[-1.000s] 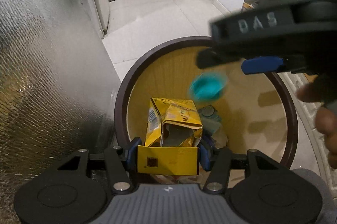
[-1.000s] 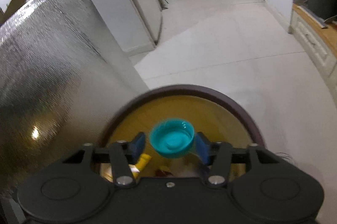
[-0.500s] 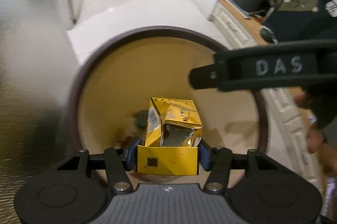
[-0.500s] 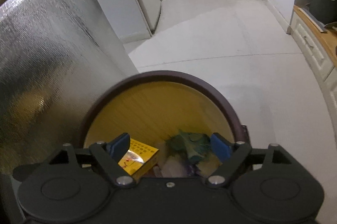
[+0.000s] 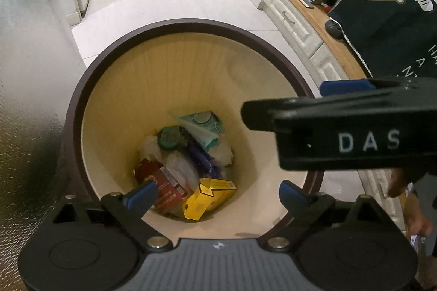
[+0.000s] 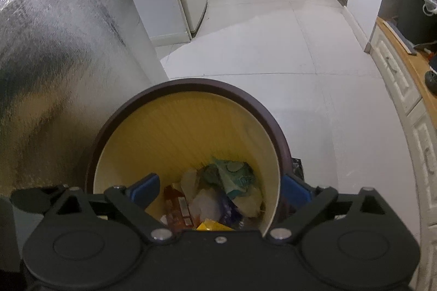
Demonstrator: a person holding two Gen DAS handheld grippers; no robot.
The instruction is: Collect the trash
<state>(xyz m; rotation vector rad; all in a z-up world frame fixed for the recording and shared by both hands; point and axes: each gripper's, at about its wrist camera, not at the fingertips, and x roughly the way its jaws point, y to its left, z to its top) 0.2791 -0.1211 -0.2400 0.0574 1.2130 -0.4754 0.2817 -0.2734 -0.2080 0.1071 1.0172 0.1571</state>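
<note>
Left gripper: blue-padded jaws just swung wide apart, nothing between them, poised over the bin's mouth.
Right gripper: jaws likewise just opened, spread and empty above the same bin.
Bin: round waste bin with dark brown rim and pale yellow inner wall, standing on white floor tiles.
Yellow cardboard carton: lying loose on the trash heap at the bin's bottom, beside a red box.
Teal plastic cap: resting among the wrappers below.

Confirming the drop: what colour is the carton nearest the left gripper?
Yellow carton; clearest in the left wrist view.
</note>
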